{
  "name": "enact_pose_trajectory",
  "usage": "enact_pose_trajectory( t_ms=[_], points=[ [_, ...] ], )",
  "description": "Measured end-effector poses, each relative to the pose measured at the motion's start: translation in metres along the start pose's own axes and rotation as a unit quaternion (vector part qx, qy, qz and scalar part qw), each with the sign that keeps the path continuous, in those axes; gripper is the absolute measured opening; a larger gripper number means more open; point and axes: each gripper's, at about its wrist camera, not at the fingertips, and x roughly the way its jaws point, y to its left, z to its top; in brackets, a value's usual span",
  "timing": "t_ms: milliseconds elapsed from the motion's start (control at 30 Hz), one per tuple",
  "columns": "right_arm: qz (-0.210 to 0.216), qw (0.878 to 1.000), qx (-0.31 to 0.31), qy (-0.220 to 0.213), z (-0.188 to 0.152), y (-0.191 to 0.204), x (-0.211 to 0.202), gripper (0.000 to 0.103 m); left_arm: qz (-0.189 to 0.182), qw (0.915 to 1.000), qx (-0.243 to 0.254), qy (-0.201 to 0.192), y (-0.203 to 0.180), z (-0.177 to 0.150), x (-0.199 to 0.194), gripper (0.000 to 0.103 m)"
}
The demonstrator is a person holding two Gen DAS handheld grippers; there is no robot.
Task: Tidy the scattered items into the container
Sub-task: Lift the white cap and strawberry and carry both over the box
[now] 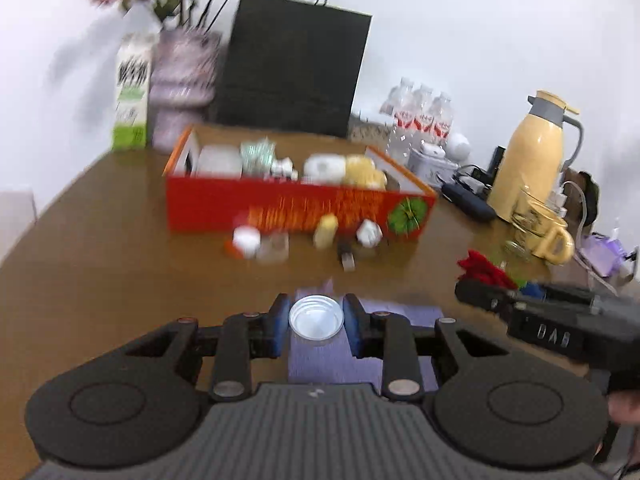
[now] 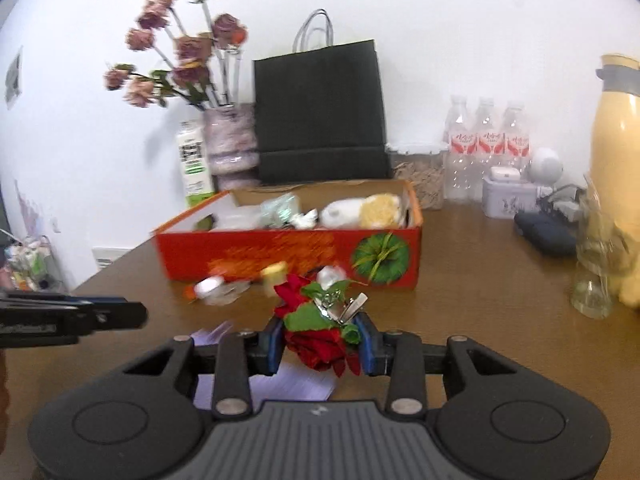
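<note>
An open red box [image 1: 280, 208] [image 2: 280, 252] sits mid-table with several items inside. My left gripper [image 1: 316, 320] is shut on a small white round lid [image 1: 316, 318], held above a purple paper [image 1: 320, 364]. My right gripper [image 2: 320, 344] is shut on a red fabric rose with green leaves and a metal clip [image 2: 316, 336]; the rose also shows in the left wrist view [image 1: 484, 268]. Loose in front of the box lie a white cap [image 1: 246, 240] [image 2: 208, 286], a yellow piece [image 1: 326, 232] [image 2: 274, 272] and a white crumpled piece [image 1: 368, 234] [image 2: 330, 274].
Behind the box stand a black paper bag [image 1: 292, 68] [image 2: 320, 112], a vase of flowers [image 1: 184, 88] [image 2: 232, 140] and a milk carton [image 1: 130, 96]. At the right are water bottles [image 2: 484, 148], a yellow thermos [image 1: 536, 152], a yellow mug [image 1: 552, 236] and a glass [image 2: 596, 264].
</note>
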Motion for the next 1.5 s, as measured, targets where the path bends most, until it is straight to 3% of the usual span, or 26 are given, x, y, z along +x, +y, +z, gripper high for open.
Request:
enact_pose_trajectory(
  t_ms=[200,300,467,633,767,933,1133,1300,1400,1500],
  points=[
    [0.001,0.998,0.063,0.023,-0.046,0.021,-0.064,0.035,0.034,0.9993,-0.013,-0.010,-0.006,-0.035,-0.060,0.029],
    [0.000,0.999,0.046,0.027,-0.060,0.036,-0.091,0.035,0.067,0.9975,-0.012,-0.020,-0.018,-0.055,-0.086,0.029],
    [0.010,1.000,0.019,0.007,-0.072,0.059,-0.136,0.036,0.071,0.9965,-0.002,-0.044,-0.036,-0.084,-0.124,0.030],
    [-0.002,1.000,0.009,-0.003,-0.079,0.067,-0.156,0.036,0.088,0.9941,0.031,-0.056,-0.044,-0.086,-0.130,0.030],
    [-0.006,1.000,0.007,-0.018,-0.077,0.065,-0.165,0.036,0.076,0.9948,0.024,-0.063,-0.044,-0.084,-0.133,0.030],
    [-0.002,0.999,0.018,-0.042,-0.072,0.059,-0.163,0.036,0.070,0.9964,0.017,-0.044,-0.039,-0.079,-0.120,0.030],
    [-0.012,0.998,0.024,-0.054,-0.036,0.036,-0.133,0.036,0.088,0.9933,0.019,-0.072,-0.009,-0.032,-0.100,0.030],
    [-0.037,0.996,-0.041,-0.071,0.026,0.019,-0.081,0.036,0.043,0.9947,0.030,-0.088,0.020,0.042,-0.059,0.030],
    [-0.029,0.994,-0.090,-0.049,0.073,0.009,-0.034,0.036,0.026,0.9960,0.042,-0.075,0.034,0.093,-0.017,0.030],
    [-0.006,0.995,-0.095,-0.005,0.120,-0.010,0.025,0.036,0.010,0.9983,0.050,-0.031,0.046,0.140,0.040,0.030]
  ],
)
